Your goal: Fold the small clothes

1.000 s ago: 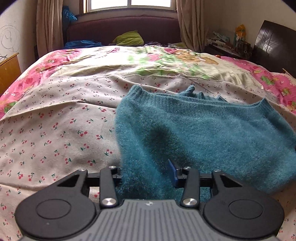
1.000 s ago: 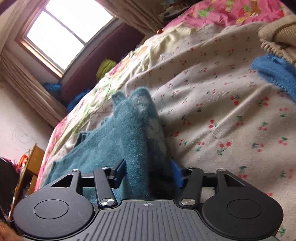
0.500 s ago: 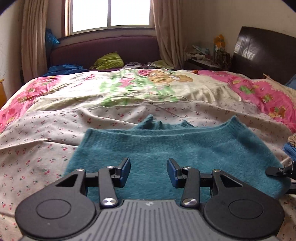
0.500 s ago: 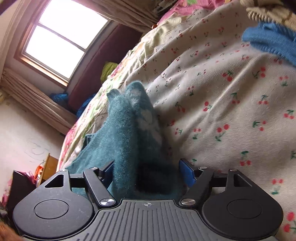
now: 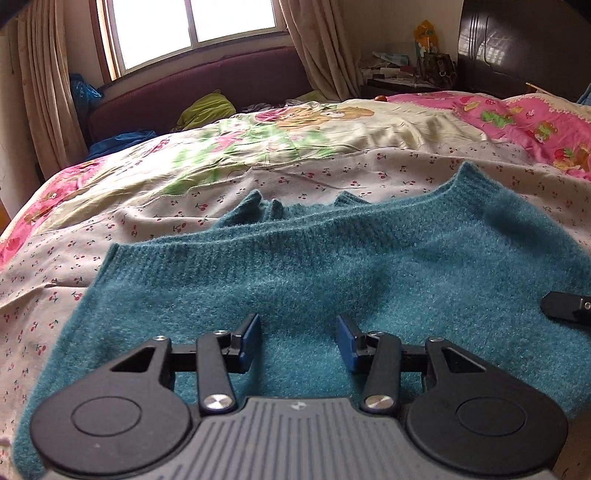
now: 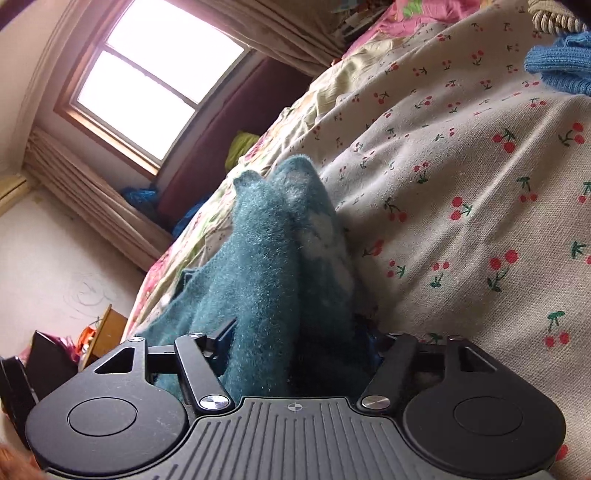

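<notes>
A fuzzy teal sweater [image 5: 332, 273] lies folded across the cherry-print bedspread [image 5: 155, 221], its ribbed hem toward the window. My left gripper [image 5: 297, 341] is open just above the sweater's near edge, nothing between its blue pads. In the right wrist view the sweater [image 6: 273, 266] bunches up between the spread fingers of my right gripper [image 6: 295, 343], which is open wide; the fabric hides the pads. The tip of the right gripper [image 5: 565, 314] shows at the sweater's right edge in the left wrist view.
A blue knit garment [image 6: 557, 70] and a beige knit one [image 6: 550, 18] lie on the bed to the right. A pink strawberry quilt [image 5: 517, 114] covers the far right. A maroon bench [image 5: 199, 92] with a green cloth stands under the window.
Both grippers let go of the sweater and opened. The sweater, held up a second ago, now lies flat. The left gripper has drawn back slightly and the right jaws have spread wider.
</notes>
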